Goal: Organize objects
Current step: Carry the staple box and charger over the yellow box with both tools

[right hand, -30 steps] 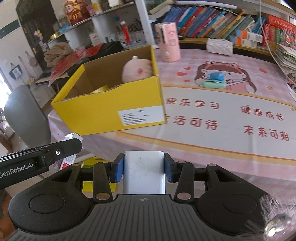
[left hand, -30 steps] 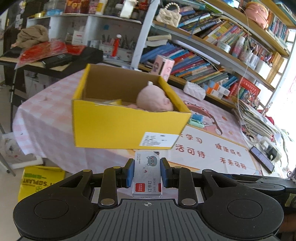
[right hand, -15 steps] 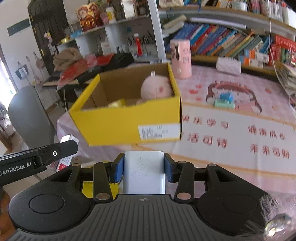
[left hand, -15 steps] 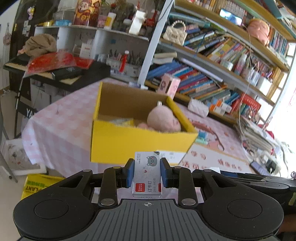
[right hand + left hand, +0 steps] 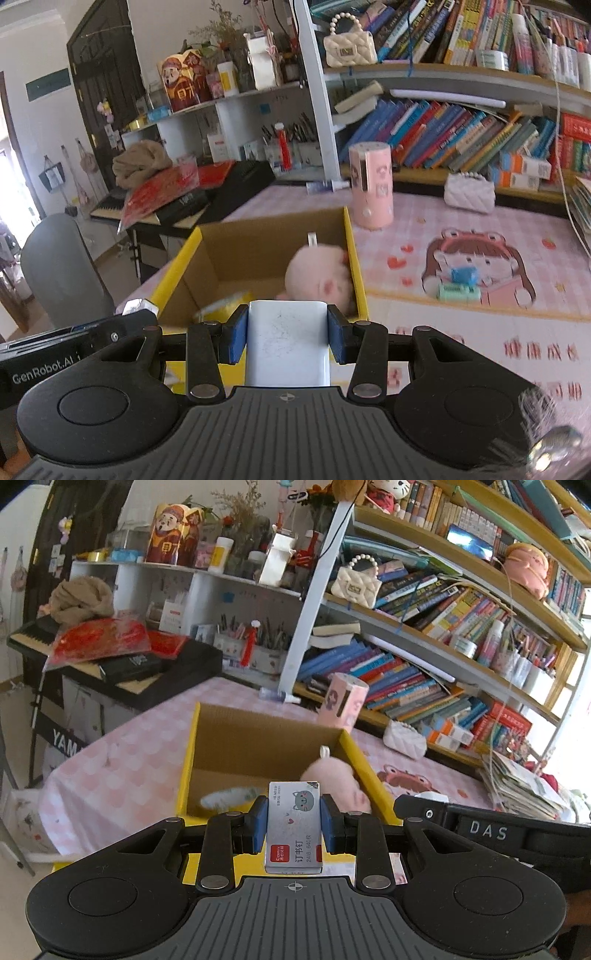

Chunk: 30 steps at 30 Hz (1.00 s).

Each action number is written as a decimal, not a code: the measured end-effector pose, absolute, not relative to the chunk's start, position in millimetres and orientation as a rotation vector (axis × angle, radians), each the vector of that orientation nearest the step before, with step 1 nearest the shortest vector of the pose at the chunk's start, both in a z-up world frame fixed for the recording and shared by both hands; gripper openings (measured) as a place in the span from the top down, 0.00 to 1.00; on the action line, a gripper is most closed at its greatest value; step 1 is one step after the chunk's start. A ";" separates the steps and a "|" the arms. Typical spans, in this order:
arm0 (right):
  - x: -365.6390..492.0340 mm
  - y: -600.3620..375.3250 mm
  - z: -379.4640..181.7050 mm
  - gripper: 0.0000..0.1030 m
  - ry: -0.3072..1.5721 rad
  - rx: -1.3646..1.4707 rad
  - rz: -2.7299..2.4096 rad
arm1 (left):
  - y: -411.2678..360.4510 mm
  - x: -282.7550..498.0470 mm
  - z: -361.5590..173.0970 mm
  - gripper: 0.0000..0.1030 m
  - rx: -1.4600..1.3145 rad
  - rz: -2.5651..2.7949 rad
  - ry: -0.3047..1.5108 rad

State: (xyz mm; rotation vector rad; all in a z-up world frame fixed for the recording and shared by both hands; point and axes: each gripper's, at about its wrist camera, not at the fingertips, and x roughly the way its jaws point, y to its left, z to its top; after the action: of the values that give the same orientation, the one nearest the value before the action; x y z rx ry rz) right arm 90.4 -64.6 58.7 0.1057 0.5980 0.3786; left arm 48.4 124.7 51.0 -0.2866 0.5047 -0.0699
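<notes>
Left claw (image 5: 294, 827) pinching a small staples box (image 5: 294, 829), blue pads pressed on both its sides; right claw (image 5: 287, 339) pinching a white charger block (image 5: 287, 345) the same way. Both loads ride in the air just short of the near wall of the yellow carton (image 5: 186, 771), slightly above its rim.

Carton is our landmark, sitting on the pink checked surface (image 5: 424, 236). Inside it, at the right wall: a pink plush toy (image 5: 319, 275). Near the front-left inside: something pale yellow, blurred, we cannot tell what. Behind the carton's far right corner stands a pink cylinder holder (image 5: 371, 184); further right of the carton a small blue item and a mint one lie on the printed mat (image 5: 480, 354).

Step, as we judge it: carrying both items to the carton for drop-off. Next move calls for pushing each claw forward past the near wall, over free floor left of the plush, then spreading the pads. Both claws sit close together, so we'd stagger the releases.
</notes>
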 end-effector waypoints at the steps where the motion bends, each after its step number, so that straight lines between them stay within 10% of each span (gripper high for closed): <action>1: 95.4 -63.7 59.7 0.60 0.593 0.105 0.382 | 124.9 54.4 51.1 0.73 -0.286 -0.065 0.505; 30: 255.1 -26.5 31.2 0.60 0.607 -0.119 0.558 | 98.6 187.6 -2.6 0.73 -0.112 0.085 0.670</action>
State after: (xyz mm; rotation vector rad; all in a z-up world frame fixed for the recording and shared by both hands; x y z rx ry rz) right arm 255.1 -26.5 31.2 -0.1194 0.6071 0.5575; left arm 187.6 98.6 -2.6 -0.1124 0.6704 0.0848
